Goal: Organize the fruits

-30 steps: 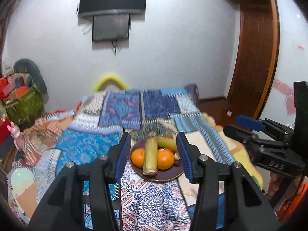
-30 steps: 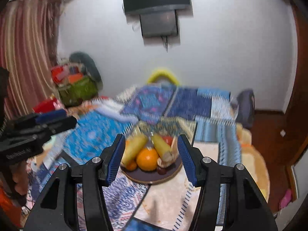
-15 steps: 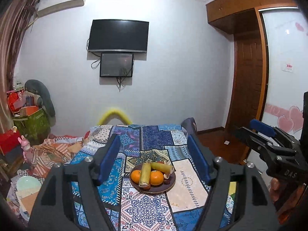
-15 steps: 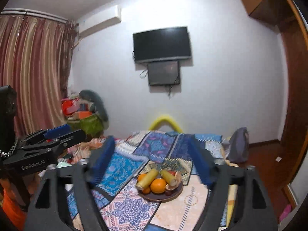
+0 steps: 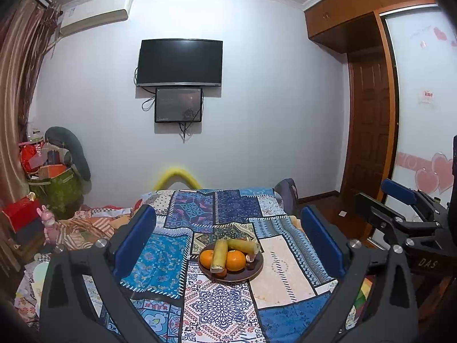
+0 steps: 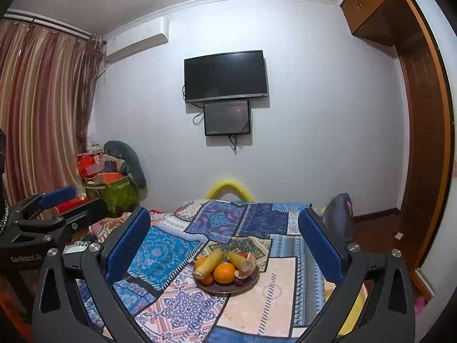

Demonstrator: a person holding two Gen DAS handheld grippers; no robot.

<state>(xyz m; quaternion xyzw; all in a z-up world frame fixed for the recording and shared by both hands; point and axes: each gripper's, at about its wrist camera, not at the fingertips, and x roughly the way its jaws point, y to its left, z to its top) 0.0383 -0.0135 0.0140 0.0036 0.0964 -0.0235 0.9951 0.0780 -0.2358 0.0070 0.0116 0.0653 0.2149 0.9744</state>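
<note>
While fruits (image 5: 227, 255) fill plate (image 5: 258, 267) — apparently untouched.

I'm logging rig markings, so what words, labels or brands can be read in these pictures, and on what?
"DAS": white letters on the black body of the right gripper, seen from the left wrist view.
"GenRobot.AI": white letters on the black body of the left gripper, seen from the right wrist view.
Small white sticker with red print on the frosted sliding wardrobe door: too small to read.
Black wall-mounted television: its bezel mark is unreadable.
</note>
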